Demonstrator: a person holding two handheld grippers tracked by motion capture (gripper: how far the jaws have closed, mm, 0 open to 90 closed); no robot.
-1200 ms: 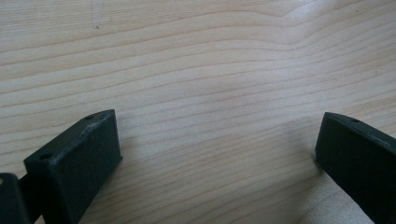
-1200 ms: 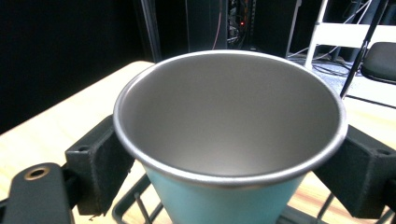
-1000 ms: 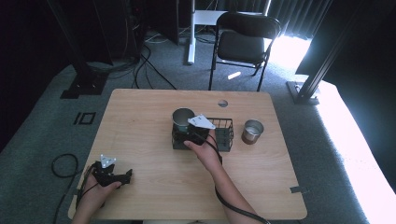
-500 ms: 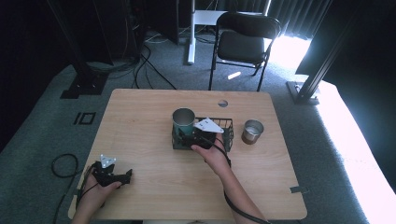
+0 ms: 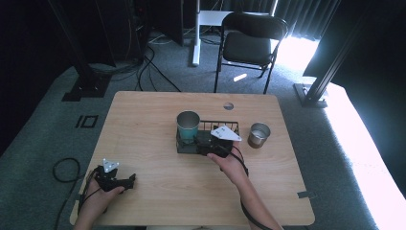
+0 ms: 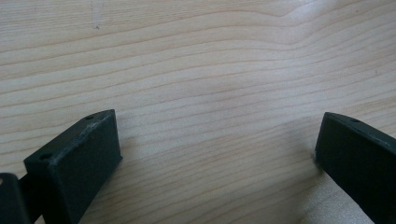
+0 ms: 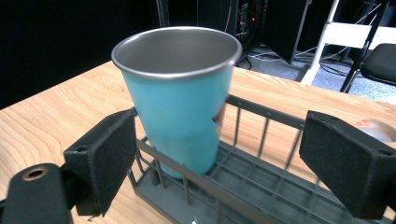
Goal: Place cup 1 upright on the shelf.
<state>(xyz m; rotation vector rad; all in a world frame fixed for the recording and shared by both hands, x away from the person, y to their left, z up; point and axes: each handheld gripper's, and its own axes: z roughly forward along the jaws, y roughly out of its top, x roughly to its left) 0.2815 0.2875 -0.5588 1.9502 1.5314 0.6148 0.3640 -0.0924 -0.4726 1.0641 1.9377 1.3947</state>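
Teal metal cup [image 5: 188, 125]: stood upright in the left end of a black wire basket [image 5: 230, 127] near the middle of the table [image 5: 143, 120]; the rest of the basket lay open to the cup's right; in the right gripper view the cup [image 7: 180, 98] rose well above the basket's near rail [image 7: 205, 186].

Right gripper [image 5: 207, 143]: at the basket's near side, just beside the cup; jaws wide apart, holding nothing, the cup showing between them.

Left gripper [image 5: 115, 179]: near the table's near left corner, well apart from the basket; jaws wide apart over bare wood [image 6: 201, 93], close to the surface.

Steel cup [image 5: 259, 134]: upright on the table just right of the basket, near the right edge.

Open room: broad bare tabletop left and in front of the basket; a round hole [image 5: 228, 106] near the far edge.

Surroundings: a folding chair [image 5: 251, 43] beyond the far edge; cables on the floor.
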